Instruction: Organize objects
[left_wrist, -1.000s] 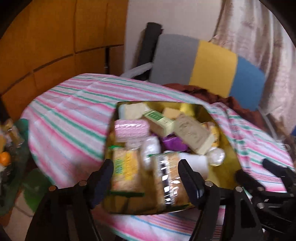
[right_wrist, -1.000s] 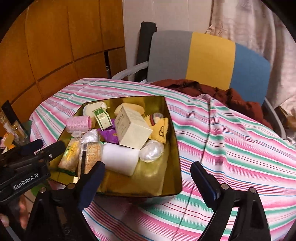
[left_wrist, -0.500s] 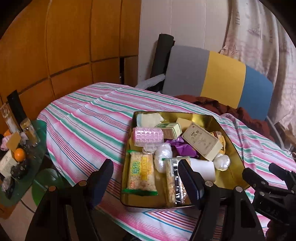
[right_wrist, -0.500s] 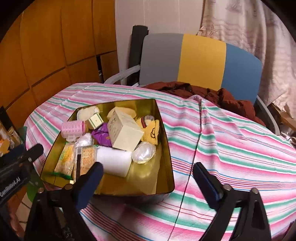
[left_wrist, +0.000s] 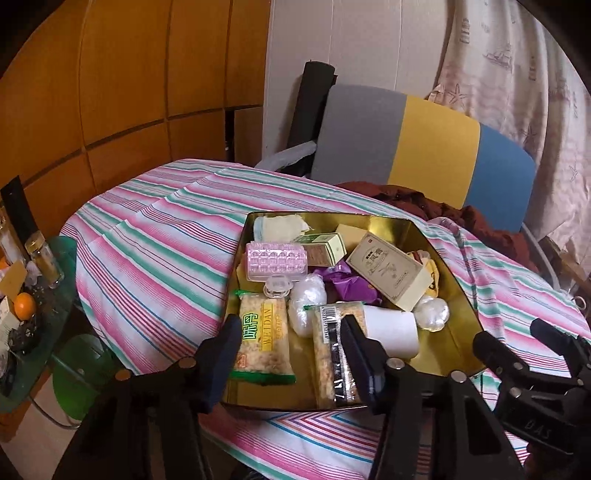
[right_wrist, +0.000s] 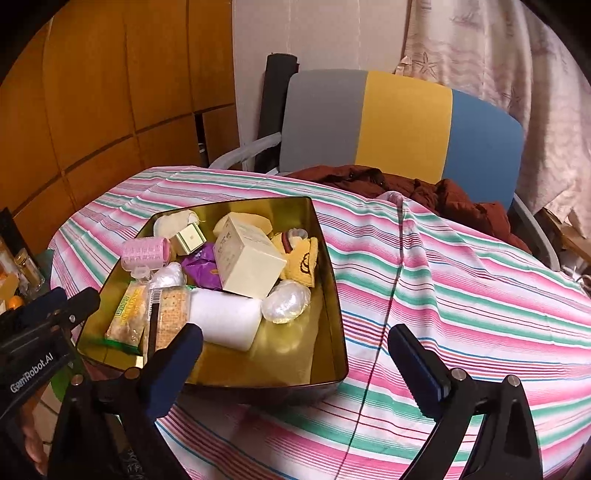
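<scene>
Where the gold tin (right_wrist: 334, 314) sits on the striped table (right_wrist: 461, 295), we count two snack packets, two boxes, one white roll (right_wrist: 225, 321); both jaws gape, empty

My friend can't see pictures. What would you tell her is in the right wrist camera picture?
A gold tin packed with small things sits on a pink-and-green striped tablecloth: a cream box, a white roll, a pink hair roller and snack packets. The open right gripper hovers in front; a grey, yellow and blue chair stands behind.
</scene>
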